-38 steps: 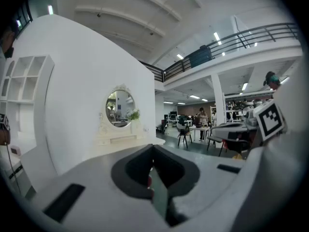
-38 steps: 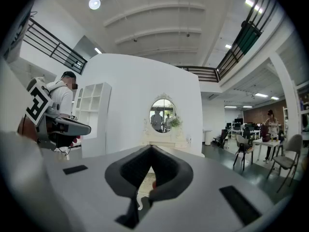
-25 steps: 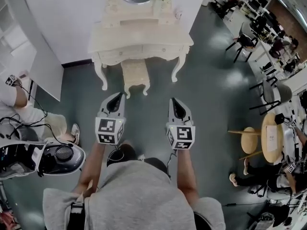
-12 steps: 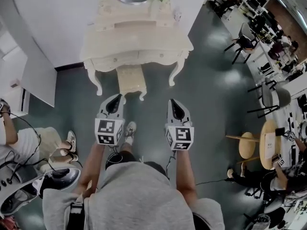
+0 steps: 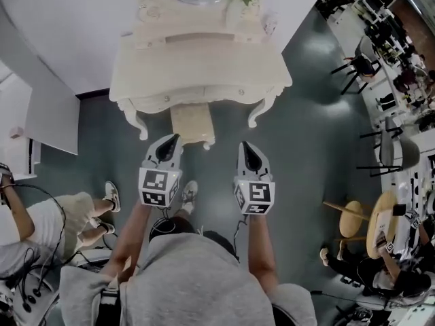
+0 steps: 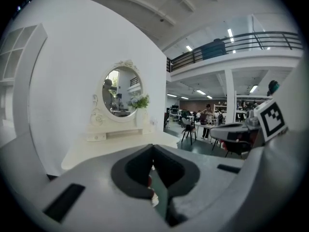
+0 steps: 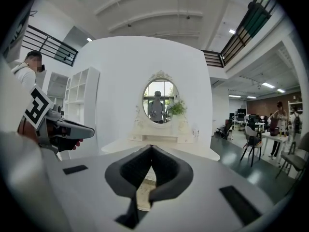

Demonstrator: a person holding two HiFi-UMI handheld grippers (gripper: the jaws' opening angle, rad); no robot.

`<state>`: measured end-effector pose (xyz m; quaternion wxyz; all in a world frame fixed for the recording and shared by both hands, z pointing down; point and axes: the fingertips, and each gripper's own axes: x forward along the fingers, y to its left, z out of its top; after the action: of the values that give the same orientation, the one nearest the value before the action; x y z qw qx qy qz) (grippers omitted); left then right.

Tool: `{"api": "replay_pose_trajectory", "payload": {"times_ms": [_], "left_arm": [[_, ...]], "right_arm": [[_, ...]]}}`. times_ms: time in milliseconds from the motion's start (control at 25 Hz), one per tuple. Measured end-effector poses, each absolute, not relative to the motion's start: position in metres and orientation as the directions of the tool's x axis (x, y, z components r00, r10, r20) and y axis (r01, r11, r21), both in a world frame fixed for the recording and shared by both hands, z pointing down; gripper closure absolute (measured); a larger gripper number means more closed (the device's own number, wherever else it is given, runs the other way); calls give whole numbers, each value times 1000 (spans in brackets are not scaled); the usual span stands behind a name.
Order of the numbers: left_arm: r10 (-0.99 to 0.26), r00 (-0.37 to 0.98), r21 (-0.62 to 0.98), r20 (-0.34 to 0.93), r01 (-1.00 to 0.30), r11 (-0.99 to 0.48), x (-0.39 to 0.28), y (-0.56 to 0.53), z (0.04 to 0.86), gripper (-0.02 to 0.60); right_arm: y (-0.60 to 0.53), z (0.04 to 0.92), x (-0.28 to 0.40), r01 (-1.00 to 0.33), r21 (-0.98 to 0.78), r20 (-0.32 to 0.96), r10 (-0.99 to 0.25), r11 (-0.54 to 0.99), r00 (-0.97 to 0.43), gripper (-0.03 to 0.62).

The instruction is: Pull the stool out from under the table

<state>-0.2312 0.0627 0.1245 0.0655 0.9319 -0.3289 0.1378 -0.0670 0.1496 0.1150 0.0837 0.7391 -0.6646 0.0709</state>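
stool (image 5: 191, 123): cream, tucked under the white vanity table (image 5: 204, 66) between its front legs, near edge showing | left tongs (image 5: 174, 138): jaws together, holding nothing, tip at the stool's near left corner, contact unclear | right tongs (image 5: 243, 145): jaws together, holding nothing, near and right of the stool, over the grey floor (image 5: 306, 128)

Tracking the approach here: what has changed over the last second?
The person walked toward the dressing table, bringing the left gripper and right gripper close to the stool. Both grippers' jaws stayed shut on nothing; the stool remains tucked under the table.
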Motion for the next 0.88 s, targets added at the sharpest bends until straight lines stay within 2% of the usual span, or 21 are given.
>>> {"api": "replay_pose_trajectory", "payload": {"times_ms": [480,880], "left_arm": [[-589,690,79,421,-675,-734,-226,-50,192,578],[-572,633,129,522,-721,-681,-207,-88,273,578]], "right_arm": [[20,183,-43,-997,-28,327,-943,-75,62,582],[-38,277,-29,-995,-98,456,-890,-18,-29,582]]}}
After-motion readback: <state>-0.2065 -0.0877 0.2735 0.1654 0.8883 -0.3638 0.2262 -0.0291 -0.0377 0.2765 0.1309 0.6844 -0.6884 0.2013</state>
